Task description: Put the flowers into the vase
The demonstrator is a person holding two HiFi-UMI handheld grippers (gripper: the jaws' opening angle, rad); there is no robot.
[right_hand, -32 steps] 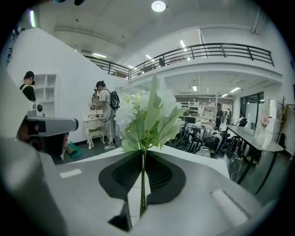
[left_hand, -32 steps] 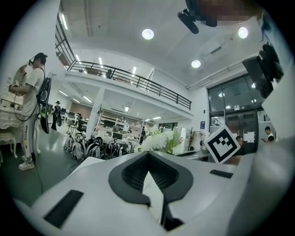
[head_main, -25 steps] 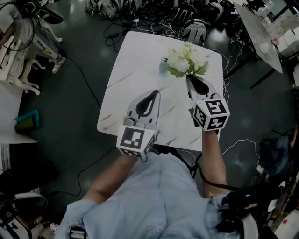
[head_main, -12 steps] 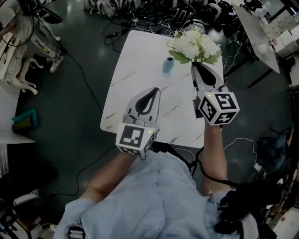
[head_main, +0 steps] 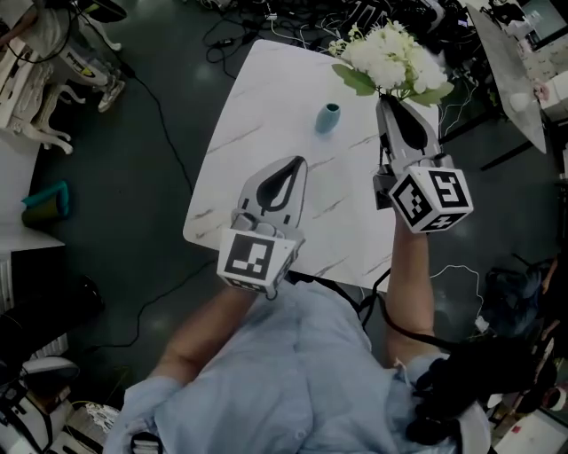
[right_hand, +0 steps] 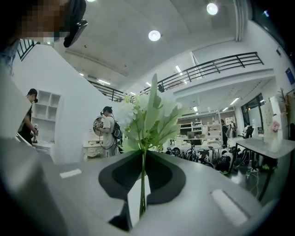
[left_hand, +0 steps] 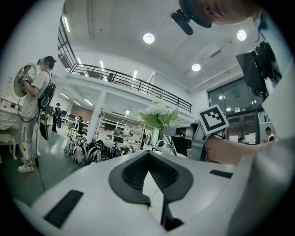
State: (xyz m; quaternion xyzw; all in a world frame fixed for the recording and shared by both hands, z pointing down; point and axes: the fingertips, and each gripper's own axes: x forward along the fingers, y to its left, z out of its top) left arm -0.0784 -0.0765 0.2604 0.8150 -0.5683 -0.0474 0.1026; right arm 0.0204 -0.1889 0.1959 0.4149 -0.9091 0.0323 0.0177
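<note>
A bunch of white flowers (head_main: pixel 388 53) with green leaves is raised above the far right corner of the white marble table (head_main: pixel 266 124). My right gripper (head_main: pixel 390 99) is shut on its stems. In the right gripper view the thin green stem (right_hand: pixel 143 184) runs up between the closed jaws to the leaves and blooms (right_hand: pixel 150 122). A small teal vase (head_main: pixel 328 117) stands upright on the table, left of the flowers and lower in the head view. My left gripper (head_main: pixel 286 167) hovers over the table's near part, shut and holding nothing. The flowers (left_hand: pixel 159 113) also show in the left gripper view.
Cables and gear (head_main: pixel 293 18) lie on the dark floor beyond the table. White furniture (head_main: pixel 27 97) stands at the far left, a table edge (head_main: pixel 510 80) at the right. People stand in the background (right_hand: pixel 109 131).
My right gripper has lifted the flowers up and away from the vase, toward the table's far right corner. The left gripper shifted slightly. The vase now stands uncovered.
</note>
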